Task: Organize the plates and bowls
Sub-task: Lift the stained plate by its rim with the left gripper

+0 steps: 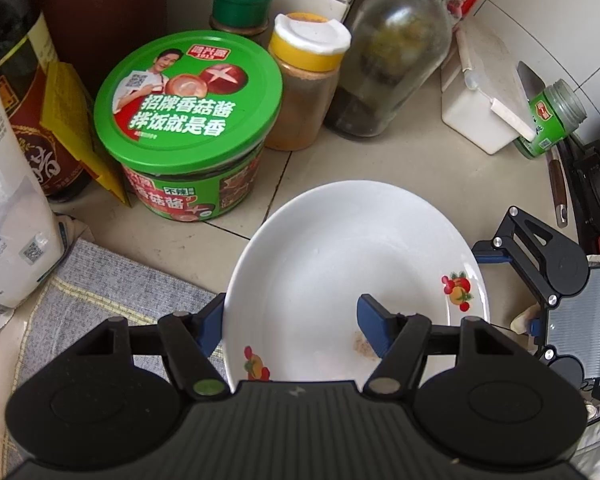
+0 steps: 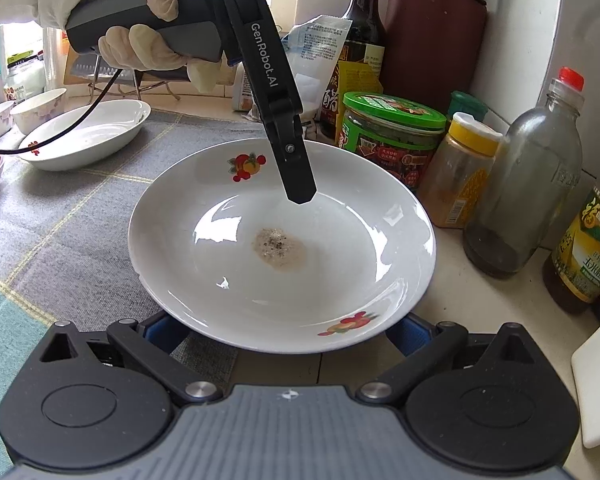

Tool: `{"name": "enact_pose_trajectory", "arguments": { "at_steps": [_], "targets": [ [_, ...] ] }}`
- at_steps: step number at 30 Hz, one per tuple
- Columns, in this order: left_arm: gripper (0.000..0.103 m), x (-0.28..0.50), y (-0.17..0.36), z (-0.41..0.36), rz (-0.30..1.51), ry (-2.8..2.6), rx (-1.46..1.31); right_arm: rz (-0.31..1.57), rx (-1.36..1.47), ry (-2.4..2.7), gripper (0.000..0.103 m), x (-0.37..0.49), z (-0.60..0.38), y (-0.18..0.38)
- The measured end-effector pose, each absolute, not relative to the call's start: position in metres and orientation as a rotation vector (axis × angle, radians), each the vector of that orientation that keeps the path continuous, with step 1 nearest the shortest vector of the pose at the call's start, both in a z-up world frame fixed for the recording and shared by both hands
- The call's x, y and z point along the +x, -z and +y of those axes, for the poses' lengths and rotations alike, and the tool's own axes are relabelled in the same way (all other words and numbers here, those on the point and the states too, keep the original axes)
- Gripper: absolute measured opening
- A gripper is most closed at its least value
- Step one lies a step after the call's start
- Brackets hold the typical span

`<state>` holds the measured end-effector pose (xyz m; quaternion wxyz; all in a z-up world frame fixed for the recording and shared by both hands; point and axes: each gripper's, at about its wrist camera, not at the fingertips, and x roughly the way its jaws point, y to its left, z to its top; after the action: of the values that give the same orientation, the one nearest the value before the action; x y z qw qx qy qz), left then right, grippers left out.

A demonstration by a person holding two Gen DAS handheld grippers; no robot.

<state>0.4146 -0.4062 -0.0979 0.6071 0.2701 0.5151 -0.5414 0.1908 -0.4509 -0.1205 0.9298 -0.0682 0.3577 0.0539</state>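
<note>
Right wrist view: the white plate (image 2: 284,248) is held level, face up, over the counter edge (image 2: 440,308), its rim clamped by the left gripper (image 1: 292,320); the right gripper (image 2: 288,334) fingers are hidden beneath, grip undeterminable.

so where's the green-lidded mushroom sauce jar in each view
Left wrist view: the green-lidded mushroom sauce jar sits upper left, behind the white fruit-print plate, seen from above.
Right wrist view: it stands upper right of centre, behind the plate's far rim, seen from the side.
Shared landmark: the yellow-capped spice bottle right beside the jar.
</note>
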Motion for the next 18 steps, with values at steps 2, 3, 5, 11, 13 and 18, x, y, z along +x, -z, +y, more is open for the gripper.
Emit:
{"name": "enact_pose_trajectory", "arguments": {
  "at_steps": [2,3,5,11,13,18],
  "targets": [
    [0.067,0.414,0.096,-0.403,1.187,1.248,0.624,0.733,-0.141,-0.115,0.103,0.191,-0.449,0.119],
    [0.067,0.413,0.096,-0.401,1.185,1.245,0.622,0.732,-0.143,-0.116,0.103,0.190,-0.448,0.118],
    [0.067,0.412,0.094,-0.397,1.183,1.238,0.618,0.730,-0.147,-0.122,0.103,0.190,-0.446,0.115],
    [0.067,0.409,0.086,-0.377,1.174,1.216,0.603,0.721,-0.164,-0.145,0.103,0.190,-0.436,0.107],
    [0.067,0.407,0.083,-0.369,1.170,1.205,0.600,0.717,-0.173,-0.156,0.103,0.190,-0.430,0.105],
    [0.067,0.403,0.076,-0.344,1.164,1.179,0.581,0.710,-0.188,-0.186,0.103,0.190,-0.416,0.100]
  ]
}}
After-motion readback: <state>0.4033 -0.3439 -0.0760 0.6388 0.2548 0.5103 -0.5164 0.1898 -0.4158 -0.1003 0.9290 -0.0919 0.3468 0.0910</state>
